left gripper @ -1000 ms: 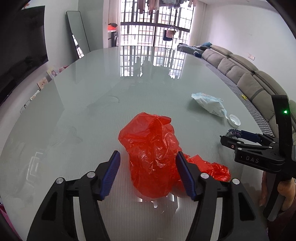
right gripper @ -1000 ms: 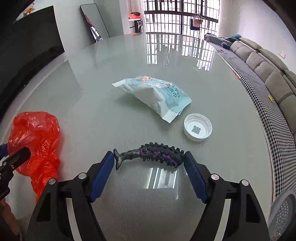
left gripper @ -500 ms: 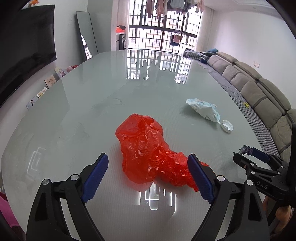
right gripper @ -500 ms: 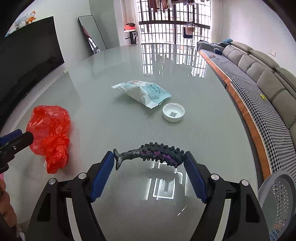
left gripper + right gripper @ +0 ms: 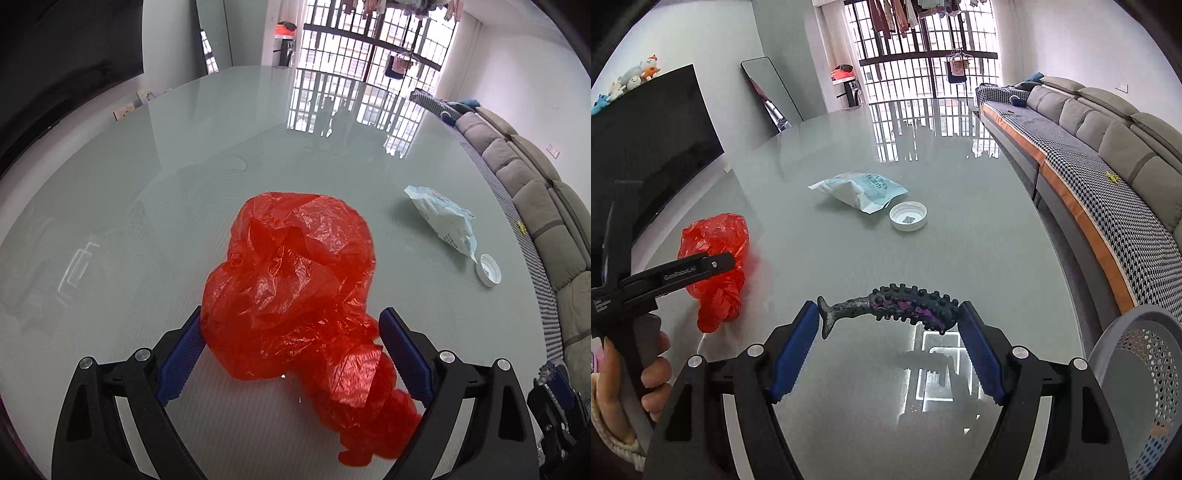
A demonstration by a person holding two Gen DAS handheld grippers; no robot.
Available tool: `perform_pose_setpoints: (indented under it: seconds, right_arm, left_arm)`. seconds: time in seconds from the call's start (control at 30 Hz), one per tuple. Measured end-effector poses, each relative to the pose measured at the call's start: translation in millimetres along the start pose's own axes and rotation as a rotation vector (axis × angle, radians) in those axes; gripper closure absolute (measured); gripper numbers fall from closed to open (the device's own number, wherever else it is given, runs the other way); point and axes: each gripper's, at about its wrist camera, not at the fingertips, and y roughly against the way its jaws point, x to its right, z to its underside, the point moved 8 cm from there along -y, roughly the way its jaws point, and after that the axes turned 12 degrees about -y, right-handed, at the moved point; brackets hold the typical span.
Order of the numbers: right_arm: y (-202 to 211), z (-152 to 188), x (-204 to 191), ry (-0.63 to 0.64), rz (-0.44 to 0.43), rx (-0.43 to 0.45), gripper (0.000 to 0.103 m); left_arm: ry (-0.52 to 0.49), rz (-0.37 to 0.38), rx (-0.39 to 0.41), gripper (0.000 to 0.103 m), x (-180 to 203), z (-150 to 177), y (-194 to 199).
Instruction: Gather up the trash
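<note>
A crumpled red plastic bag [image 5: 295,280] lies on the glass table [image 5: 147,221]. My left gripper [image 5: 291,321] reaches over it from the near side. Its jaws are opening, with the bag's near part between the blue pads and neither pad pressing on it. The right wrist view shows the same bag [image 5: 716,254] behind one left finger [image 5: 698,267], with a hand on that handle. My right gripper [image 5: 886,314] is shut on a dark spiky toy fish [image 5: 897,306]. It holds the toy end to end above the table.
A pale blue wipes packet [image 5: 864,190] and a white cap [image 5: 908,217] lie further up the table. A grey perforated basket [image 5: 1137,369] stands off the table's right edge at the lower right. A sofa [image 5: 1108,147] runs along the right; a dark screen is at the left.
The left jaws spread wide off the red bag, which slumped flat; the gripper then closed in over it again. The right gripper drew back with the toy, and the basket came into view.
</note>
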Motion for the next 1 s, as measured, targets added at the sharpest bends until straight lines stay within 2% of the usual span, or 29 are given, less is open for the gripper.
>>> perform_pose_setpoints:
  seconds: [0.03,0.1,0.3,0.33,0.37,0.67,1.0]
  right_arm:
    - [3,3,0,-0.003,-0.003,0.001,0.029]
    - [3,3,2,-0.008,-0.006,0.0,0.029]
    - [6,4,6,-0.023,-0.006,-0.002,0.029]
    - [6,4,7,-0.025,-0.006,-0.004,0.029]
    - [7,5,8,-0.028,-0.006,-0.006,0.029]
    - [29,6,27,-0.076,0.031,0.016,0.029]
    - [87,10,100,-0.17,0.165,0.098,0.029]
  left_arm:
    - [-0.009,-0.013,-0.004,0.016,1,0,-2]
    - [-0.032,-0.018,-0.011,0.026,6,2,-5]
    - [-0.11,0.005,0.006,0.056,23,7,3]
    - [-0.123,0.016,0.009,0.065,27,7,5]
    - [-0.135,0.031,0.013,0.068,30,9,8]
    - [-0.242,0.141,0.083,0.069,80,12,48]
    - [-0.453,0.326,0.148,0.069,196,29,91]
